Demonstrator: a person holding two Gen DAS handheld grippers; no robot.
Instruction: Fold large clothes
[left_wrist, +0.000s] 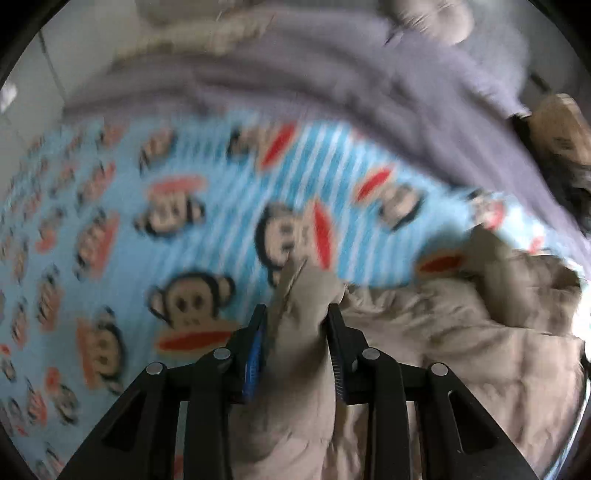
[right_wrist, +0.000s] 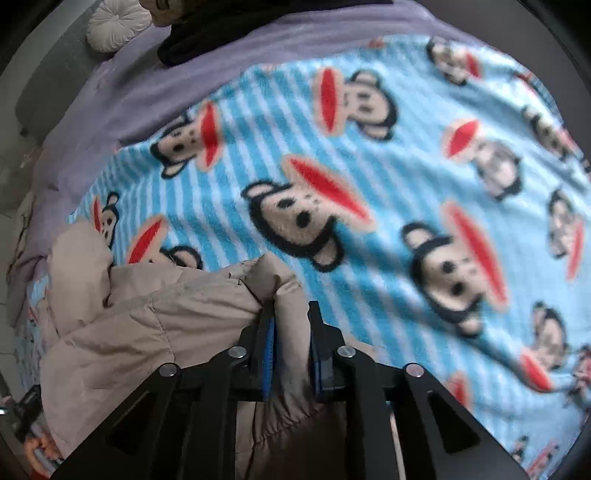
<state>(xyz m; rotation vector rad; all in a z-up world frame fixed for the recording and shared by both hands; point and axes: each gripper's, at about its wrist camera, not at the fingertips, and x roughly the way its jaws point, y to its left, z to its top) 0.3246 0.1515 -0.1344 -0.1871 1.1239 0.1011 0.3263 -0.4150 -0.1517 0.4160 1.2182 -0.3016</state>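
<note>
Both grippers (left_wrist: 297, 314) (right_wrist: 290, 310) pinch beige jacket (right_wrist: 147, 314) over monkey blanket (right_wrist: 369, 166)

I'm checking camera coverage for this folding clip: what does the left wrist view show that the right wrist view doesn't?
Only the left wrist view shows the left gripper shut on a fold of the beige padded jacket, with a brown object at the right edge. Only the right wrist view shows the right gripper shut on another fold, a round white cushion and a dark garment. Both share the jacket, the blue monkey-print blanket and the purple sheet.
</note>
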